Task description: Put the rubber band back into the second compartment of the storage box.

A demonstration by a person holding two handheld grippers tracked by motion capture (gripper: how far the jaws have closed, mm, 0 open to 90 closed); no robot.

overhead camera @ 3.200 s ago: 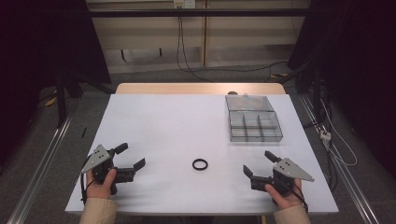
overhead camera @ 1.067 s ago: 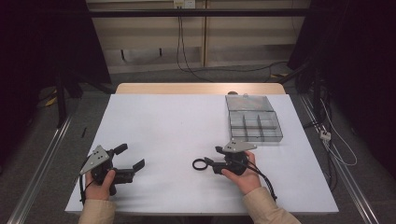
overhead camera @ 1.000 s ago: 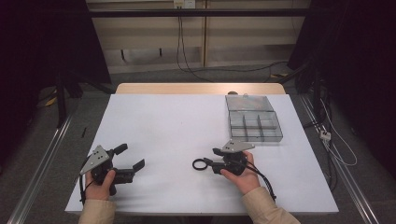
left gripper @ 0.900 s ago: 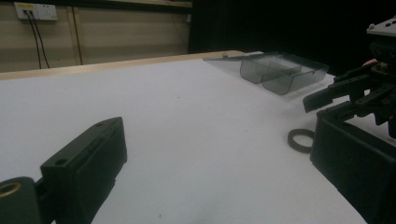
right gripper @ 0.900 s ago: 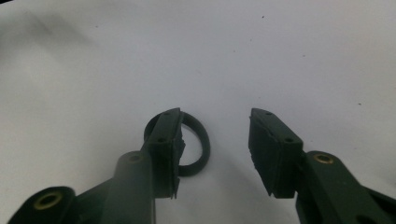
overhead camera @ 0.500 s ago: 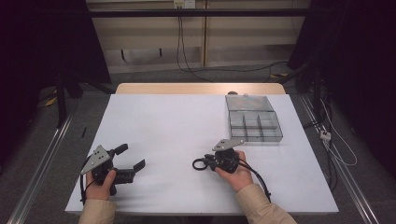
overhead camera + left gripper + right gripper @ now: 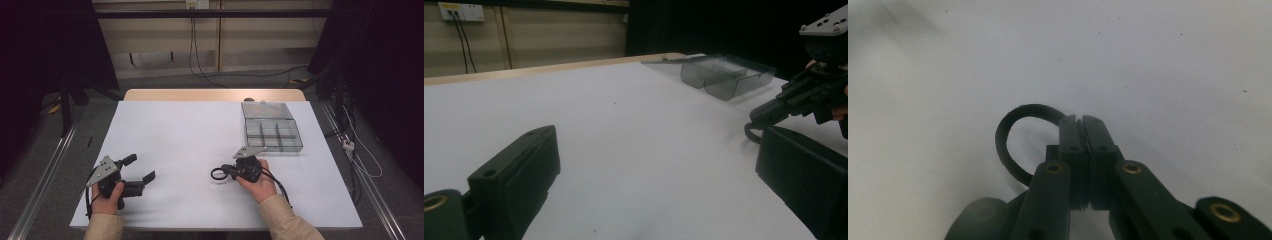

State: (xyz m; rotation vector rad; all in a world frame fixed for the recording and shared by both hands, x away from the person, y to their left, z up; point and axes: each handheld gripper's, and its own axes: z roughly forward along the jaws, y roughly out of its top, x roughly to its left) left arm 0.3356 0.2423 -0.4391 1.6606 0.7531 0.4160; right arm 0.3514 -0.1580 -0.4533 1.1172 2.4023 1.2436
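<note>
A: Nearest the person, what does the left gripper (image 7: 134, 172) show?

B: It sits at the near left of the white counter (image 7: 190, 130), held in the left hand (image 7: 107, 197). Its jaws stand spread wide with nothing between them; in the left gripper view they frame bare counter.

A: And the right gripper (image 7: 226, 172)?

B: It is a little farther in, right of the middle, in the right hand (image 7: 257, 182), pointing toward the left. Its jaws have just been closing and are now pressed together on the black ring (image 7: 218, 174).

A: Where exactly is the ring caught?

B: In the right gripper view the ring (image 7: 1015, 135) is pinched at its right side between the two pads (image 7: 1071, 137), and the rest of the loop curves out to the left of the jaws, over the counter. Whether it rests on the surface or is just off it cannot be told.

A: Anything beyond that?

B: Farther back on the right stands a clear compartment box (image 7: 272, 132), its lid open behind it, well apart from the ring. The left gripper view shows the same box (image 7: 719, 75) past the right gripper (image 7: 774, 107). Behind the counter, cables hang down the wall.
</note>
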